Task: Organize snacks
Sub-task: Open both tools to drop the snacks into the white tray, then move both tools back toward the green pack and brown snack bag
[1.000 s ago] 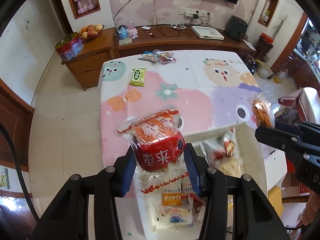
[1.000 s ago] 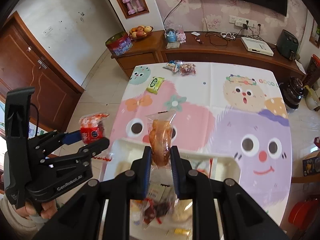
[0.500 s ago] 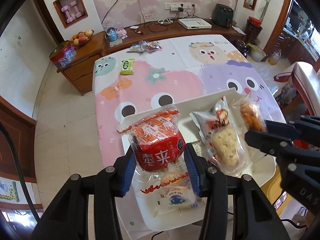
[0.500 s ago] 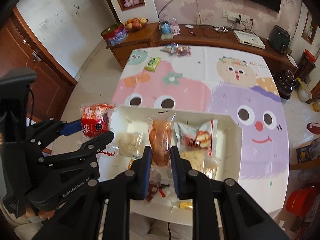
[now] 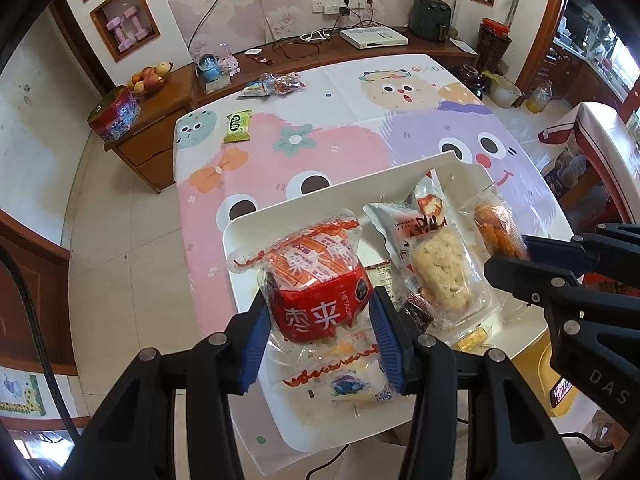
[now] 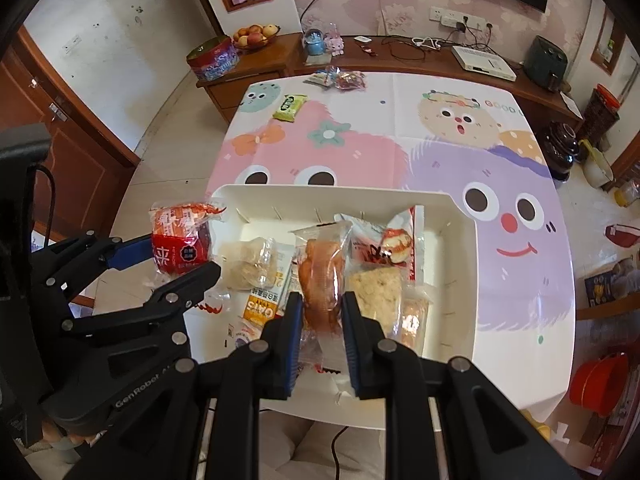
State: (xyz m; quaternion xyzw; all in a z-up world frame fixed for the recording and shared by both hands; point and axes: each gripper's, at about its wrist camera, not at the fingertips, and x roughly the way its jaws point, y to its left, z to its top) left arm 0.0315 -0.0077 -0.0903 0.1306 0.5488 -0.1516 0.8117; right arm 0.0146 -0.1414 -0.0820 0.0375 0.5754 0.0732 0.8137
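My left gripper holds a red snack packet with white characters between its blue pads. Its jaws are opening while the pads still touch the packet's sides. It hangs over the left end of the white tray. My right gripper is shut on a clear packet of orange snack, above the tray's middle. In the right wrist view the left gripper and red packet sit at the tray's left edge.
The tray holds several packets, among them a pale rice cake packet and an oats bar. On the cartoon tablecloth lie a green packet and a small snack pile at the far edge. A wooden sideboard stands behind.
Both grippers have drawn back with their packets toward the near end of the table and a little down, so the tray now lies under them. The left jaws stand slightly wider.
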